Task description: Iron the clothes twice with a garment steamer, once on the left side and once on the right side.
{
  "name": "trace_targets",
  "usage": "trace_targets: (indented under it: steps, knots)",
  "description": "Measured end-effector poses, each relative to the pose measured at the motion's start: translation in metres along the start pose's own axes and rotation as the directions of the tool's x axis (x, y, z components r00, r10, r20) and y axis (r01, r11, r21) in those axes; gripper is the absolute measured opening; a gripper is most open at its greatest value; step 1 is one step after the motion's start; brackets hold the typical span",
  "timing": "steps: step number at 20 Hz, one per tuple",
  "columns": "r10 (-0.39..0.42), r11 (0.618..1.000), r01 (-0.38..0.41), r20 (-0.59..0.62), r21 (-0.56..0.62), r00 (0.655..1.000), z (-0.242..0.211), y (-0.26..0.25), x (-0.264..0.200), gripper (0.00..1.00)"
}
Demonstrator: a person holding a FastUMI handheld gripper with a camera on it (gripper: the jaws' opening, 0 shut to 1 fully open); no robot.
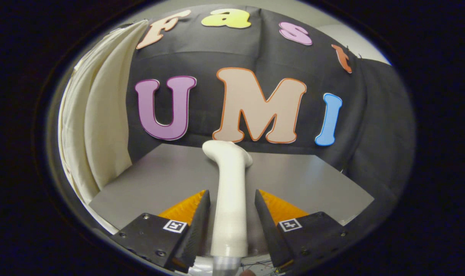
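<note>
A white garment steamer (229, 168) lies lengthwise between my gripper's (232, 191) two fingers, its bent head pointing away from me over the grey table (159, 180). A narrow gap shows on each side between the fingertips (204, 203) and the steamer's handle, so the gripper stands open around it. A ribbed hose end (225, 265) leaves the handle's near end. A cream garment (102, 115) hangs to the left of the table, beyond the fingers.
Black cloth (370, 126) walls the booth behind and to the right of the table. The table's far edge meets that cloth just past the steamer's head. Bare table surface lies on both sides of the steamer.
</note>
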State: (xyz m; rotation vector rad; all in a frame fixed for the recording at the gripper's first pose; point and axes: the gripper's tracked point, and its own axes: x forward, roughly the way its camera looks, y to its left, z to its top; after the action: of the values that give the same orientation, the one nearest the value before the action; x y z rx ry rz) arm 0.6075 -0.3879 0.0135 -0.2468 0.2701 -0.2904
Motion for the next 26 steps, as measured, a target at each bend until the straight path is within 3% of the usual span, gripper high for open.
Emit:
trace_targets:
  steps: [5, 11, 26]
  knots:
    - [0.016, 0.999, -0.017, -0.042, -0.030, 0.999, 0.005, 0.004, 0.010, 0.48]
    - [0.016, 0.997, -0.011, -0.081, 0.071, 0.997, 0.005, 0.004, 0.004, 0.36]
    - [0.142, 0.971, -0.152, 0.067, 0.182, 0.988, 0.039, 0.061, -0.133, 0.34]
